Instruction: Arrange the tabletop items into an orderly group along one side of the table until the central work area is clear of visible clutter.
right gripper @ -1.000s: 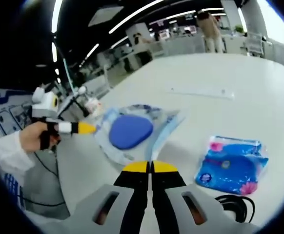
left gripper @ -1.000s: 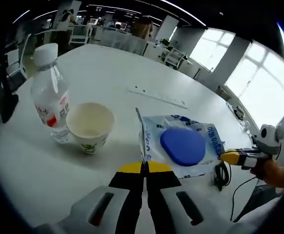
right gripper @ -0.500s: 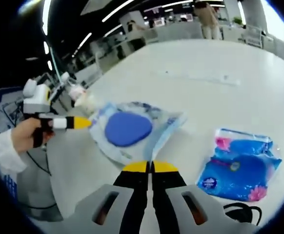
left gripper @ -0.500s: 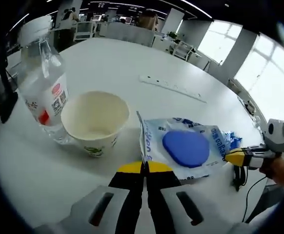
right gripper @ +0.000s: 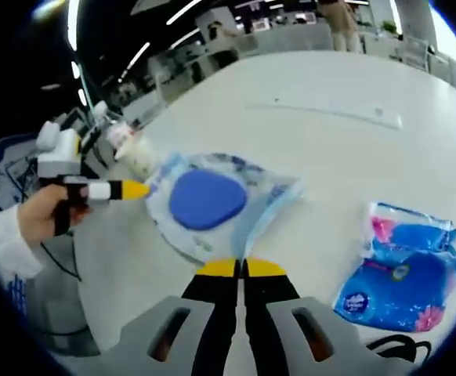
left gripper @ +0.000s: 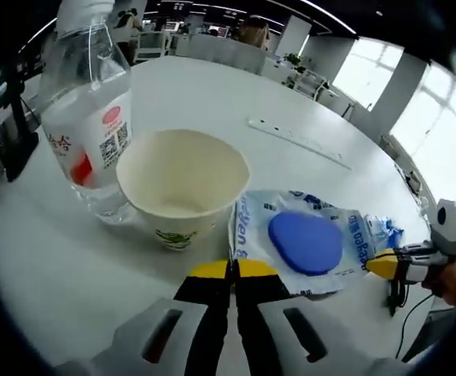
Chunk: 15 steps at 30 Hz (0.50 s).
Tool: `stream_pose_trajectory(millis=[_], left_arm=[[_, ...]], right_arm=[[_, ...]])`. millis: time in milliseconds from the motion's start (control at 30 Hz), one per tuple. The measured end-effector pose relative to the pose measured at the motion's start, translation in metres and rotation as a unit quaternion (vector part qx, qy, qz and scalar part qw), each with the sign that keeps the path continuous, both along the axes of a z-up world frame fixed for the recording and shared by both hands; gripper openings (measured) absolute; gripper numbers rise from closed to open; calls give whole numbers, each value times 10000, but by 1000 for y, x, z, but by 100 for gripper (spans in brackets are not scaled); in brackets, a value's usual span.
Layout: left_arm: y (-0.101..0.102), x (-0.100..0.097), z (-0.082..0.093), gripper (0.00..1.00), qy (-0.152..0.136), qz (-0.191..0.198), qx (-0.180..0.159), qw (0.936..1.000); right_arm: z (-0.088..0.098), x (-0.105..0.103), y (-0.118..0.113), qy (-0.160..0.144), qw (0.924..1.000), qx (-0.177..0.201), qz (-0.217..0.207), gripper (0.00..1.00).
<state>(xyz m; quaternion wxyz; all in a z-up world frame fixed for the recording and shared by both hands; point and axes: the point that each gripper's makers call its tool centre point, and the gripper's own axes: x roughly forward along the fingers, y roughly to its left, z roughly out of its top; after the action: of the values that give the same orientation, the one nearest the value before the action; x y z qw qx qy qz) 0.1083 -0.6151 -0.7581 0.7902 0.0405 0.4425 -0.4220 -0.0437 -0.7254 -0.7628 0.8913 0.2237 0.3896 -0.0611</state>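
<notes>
Both my grippers, left (left gripper: 233, 268) and right (right gripper: 240, 268), clamp opposite edges of the clear pouch (left gripper: 302, 243), which has slid closer to the paper cup (left gripper: 182, 184) and water bottle (left gripper: 87, 110) at ten o'clock, so grouping progresses.

Background desks (left gripper: 212, 51), bright windows (left gripper: 416, 117)

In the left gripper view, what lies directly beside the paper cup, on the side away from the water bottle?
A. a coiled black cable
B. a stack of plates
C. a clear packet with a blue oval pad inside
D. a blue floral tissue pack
C: the clear packet with the blue pad lies against the paper cup, opposite the water bottle.
</notes>
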Motion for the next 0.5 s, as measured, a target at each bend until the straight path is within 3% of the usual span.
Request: stream_pose_trajectory(millis=[233, 367, 500], left_arm=[[2, 0, -8, 0, 111, 221, -29, 9997], [2, 1, -9, 0, 351, 549, -206, 9977], [2, 0, -10, 0, 342, 627, -283, 9970]], right_arm=[[-13, -6, 5, 127, 9998, 110, 79, 0], [-14, -6, 2, -6, 9983, 498, -306, 0], [-14, -5, 2, -29, 9997, 243, -72, 0]])
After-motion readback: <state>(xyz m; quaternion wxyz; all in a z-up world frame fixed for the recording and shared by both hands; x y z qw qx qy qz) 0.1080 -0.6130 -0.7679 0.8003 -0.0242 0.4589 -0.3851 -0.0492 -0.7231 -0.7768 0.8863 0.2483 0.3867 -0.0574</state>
